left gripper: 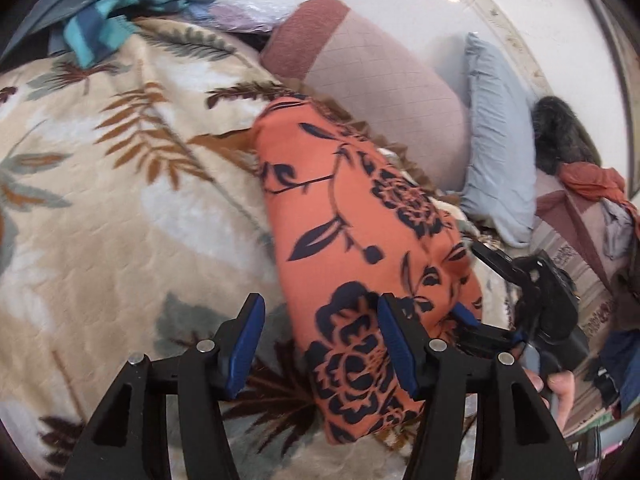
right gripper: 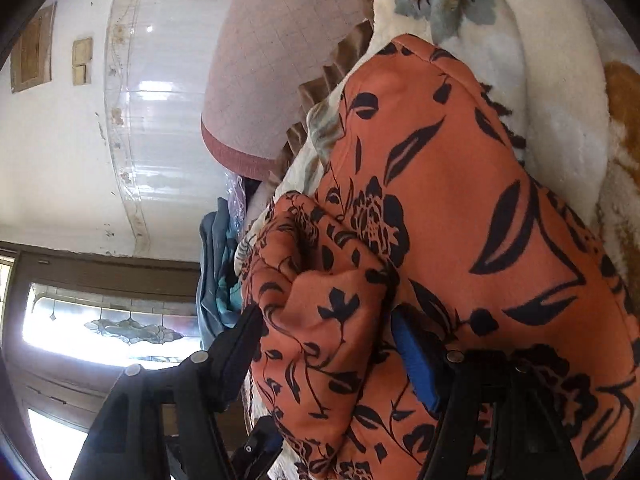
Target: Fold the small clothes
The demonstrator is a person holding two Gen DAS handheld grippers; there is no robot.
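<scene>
An orange garment with dark navy flowers [left gripper: 352,216] lies folded into a long strip on a cream leaf-print blanket [left gripper: 120,184]. My left gripper [left gripper: 320,344] is open; its right finger rests over the garment's near end, its left finger over the blanket. My right gripper shows in the left wrist view [left gripper: 476,288] at the garment's right edge. In the right wrist view the right gripper [right gripper: 328,344] has its jaws wide apart around a bunched fold of the same orange garment [right gripper: 460,208]; the cloth fills the gap.
A pink pillow [left gripper: 372,76] and a pale blue pillow [left gripper: 496,136] lie behind the garment. A heap of blue and teal clothes [left gripper: 108,12] sits at the far left. A dark furry thing [left gripper: 560,136] and a rust cloth [left gripper: 592,180] lie at right.
</scene>
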